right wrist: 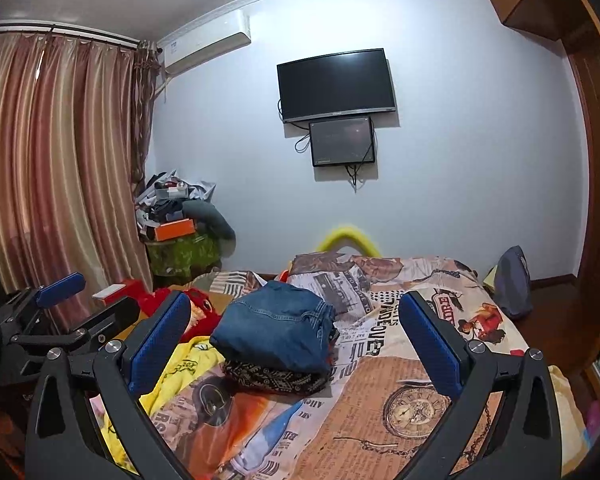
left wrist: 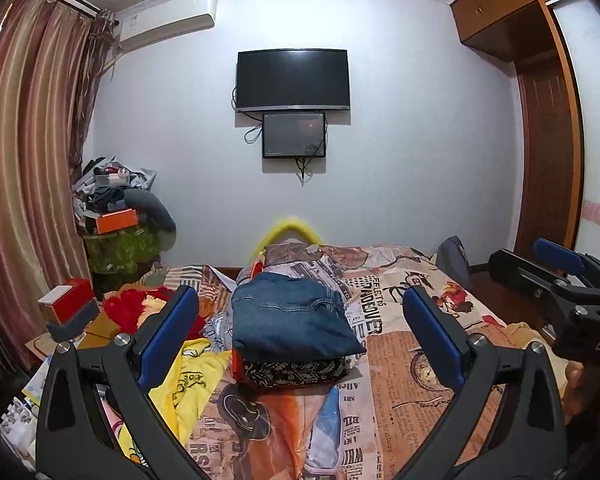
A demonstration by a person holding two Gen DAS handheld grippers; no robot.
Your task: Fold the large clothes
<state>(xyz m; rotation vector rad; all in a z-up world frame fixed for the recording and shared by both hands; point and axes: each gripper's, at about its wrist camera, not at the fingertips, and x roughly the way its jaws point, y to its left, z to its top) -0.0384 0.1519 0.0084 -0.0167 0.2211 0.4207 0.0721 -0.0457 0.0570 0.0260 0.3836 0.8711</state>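
Folded blue jeans [left wrist: 292, 316] [right wrist: 276, 328] lie on top of a folded black patterned garment [left wrist: 296, 372] [right wrist: 276, 378] in the middle of the bed. A crumpled yellow garment [left wrist: 188, 380] [right wrist: 180, 364] sits to the left of the stack, with a red one [left wrist: 128, 308] [right wrist: 196, 304] behind it. My left gripper [left wrist: 300, 294] [right wrist: 88, 300] hovers open short of the stack, holding nothing. Open and empty too, my right gripper [right wrist: 296, 300] [left wrist: 532, 264] hangs level with it on the right. Neither touches any cloth.
The bed's newspaper-print cover [left wrist: 412, 364] [right wrist: 380, 380] lies bare to the right of the stack. A red-and-white box [left wrist: 66, 300] stands at the bed's left side. A cluttered pile [left wrist: 116, 216] is by the curtain [left wrist: 24, 152]; two screens [left wrist: 292, 80] hang on the wall.
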